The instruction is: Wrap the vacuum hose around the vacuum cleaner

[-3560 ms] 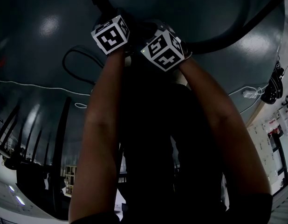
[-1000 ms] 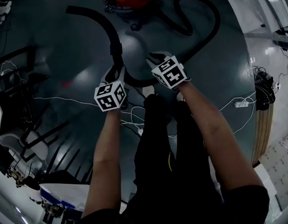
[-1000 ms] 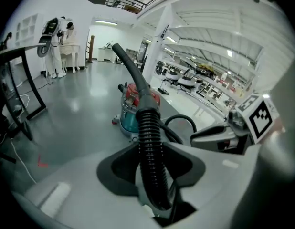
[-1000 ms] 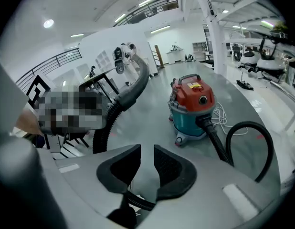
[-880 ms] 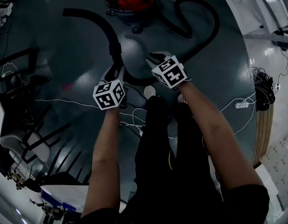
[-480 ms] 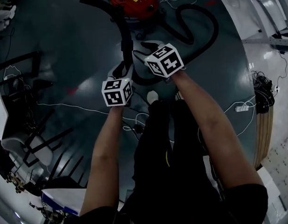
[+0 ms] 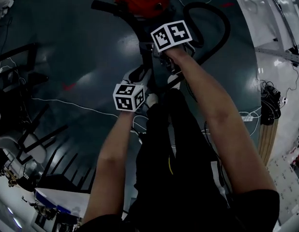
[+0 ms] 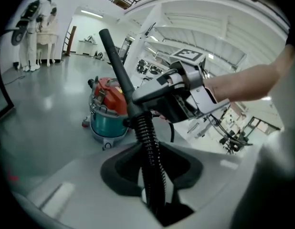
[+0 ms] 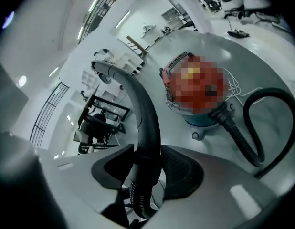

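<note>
black hose [image 9: 238, 137] is pinched by the left gripper [image 8: 153, 171], just tightening, and right gripper [image 9: 146, 171], just widening, so loop it snug round the vacuum [image 8: 107, 123].

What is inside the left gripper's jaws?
The left gripper has a black ribbed vacuum hose between its jaws, which have just been closing; the pads press it. The hose below the pads is hidden by the gripper body.

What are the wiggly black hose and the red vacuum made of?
Hose: looks like flexible matte black plastic, closely ribbed.
Vacuum cleaner: glossy red top, probably plastic. Its body is smooth and teal; whether that is plastic or painted metal, I can't tell.
</note>
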